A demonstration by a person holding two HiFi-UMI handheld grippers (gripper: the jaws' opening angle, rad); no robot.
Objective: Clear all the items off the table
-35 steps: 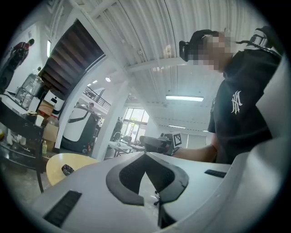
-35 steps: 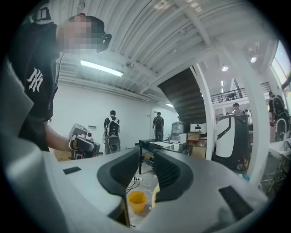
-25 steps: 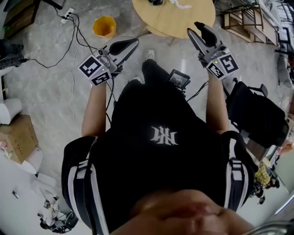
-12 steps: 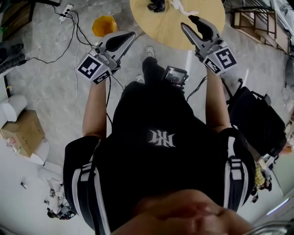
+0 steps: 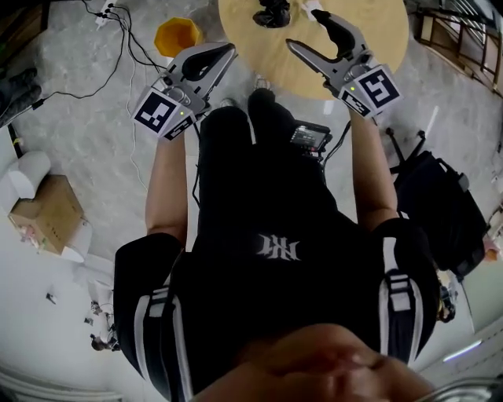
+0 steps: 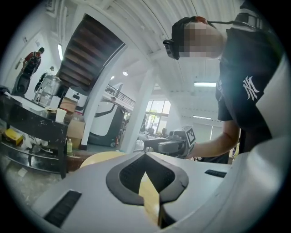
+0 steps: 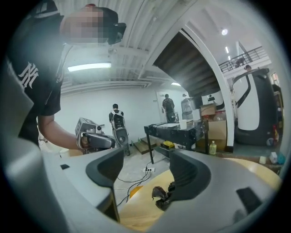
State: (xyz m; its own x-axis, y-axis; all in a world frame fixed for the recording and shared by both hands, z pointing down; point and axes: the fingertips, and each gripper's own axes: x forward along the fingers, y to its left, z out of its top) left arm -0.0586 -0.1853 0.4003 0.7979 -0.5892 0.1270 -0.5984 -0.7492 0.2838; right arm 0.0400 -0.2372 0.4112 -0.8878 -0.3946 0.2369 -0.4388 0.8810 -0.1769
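A round wooden table point(image 5: 369, 31) lies ahead at the top of the head view. On it sit a crumpled black item point(image 5: 271, 14) and a white item point(image 5: 312, 9) beside it. My right gripper point(image 5: 308, 30) reaches over the table's near edge; its jaws have just been opening and hold nothing. In the right gripper view the black item point(image 7: 161, 196) lies on the table beyond the parted jaws. My left gripper point(image 5: 224, 55) hovers at the table's left edge. Its tips point(image 6: 145, 155) meet, with nothing between them.
A yellow bin point(image 5: 177, 35) stands on the floor left of the table, with cables point(image 5: 126, 47) trailing nearby. A cardboard box point(image 5: 47, 216) sits at far left and a black bag point(image 5: 440, 204) at right. People and a dark bench point(image 7: 175, 132) stand in the background.
Both grippers have moved forward to the table, which now lies closer in the head view. The right jaws stand wider apart than before. The left jaws stay shut.
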